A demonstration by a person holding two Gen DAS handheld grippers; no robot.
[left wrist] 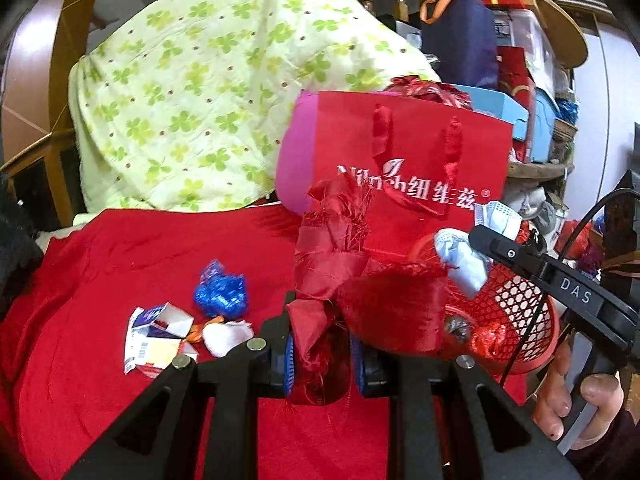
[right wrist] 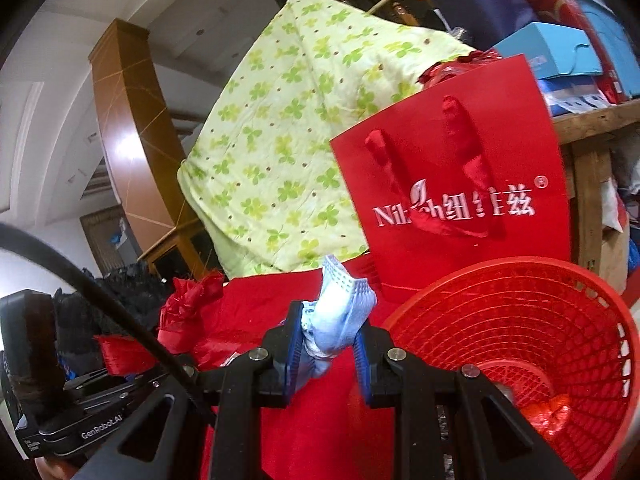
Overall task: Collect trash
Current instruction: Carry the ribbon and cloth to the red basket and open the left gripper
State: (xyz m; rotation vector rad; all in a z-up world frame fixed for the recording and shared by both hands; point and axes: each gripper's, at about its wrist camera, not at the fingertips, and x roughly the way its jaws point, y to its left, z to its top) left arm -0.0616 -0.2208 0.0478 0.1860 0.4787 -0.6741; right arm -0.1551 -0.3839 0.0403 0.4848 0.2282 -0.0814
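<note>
Left gripper [left wrist: 323,354] clamped on red fabric scrap [left wrist: 340,276]. Right gripper [right wrist: 326,354] clamped on blue face mask [right wrist: 340,316]. Red basket [right wrist: 592,320] at 3 o'clock holds red foil wad [right wrist: 550,416]. Uncollected at 10 o'clock: torn paper [left wrist: 156,340], white tissue [left wrist: 226,336], blue foil [left wrist: 222,292]. Roughly midway.

Both views are evenly lit by soft indoor light, with no hard shadows. The 2 fisheye lenses bend straight lines hard toward the edges, and the corners go black. The red bag [left wrist: 404,152] lettering is slightly smeared by motion blur. A pale sheen glares off the wooden pillar [right wrist: 132,128].
</note>
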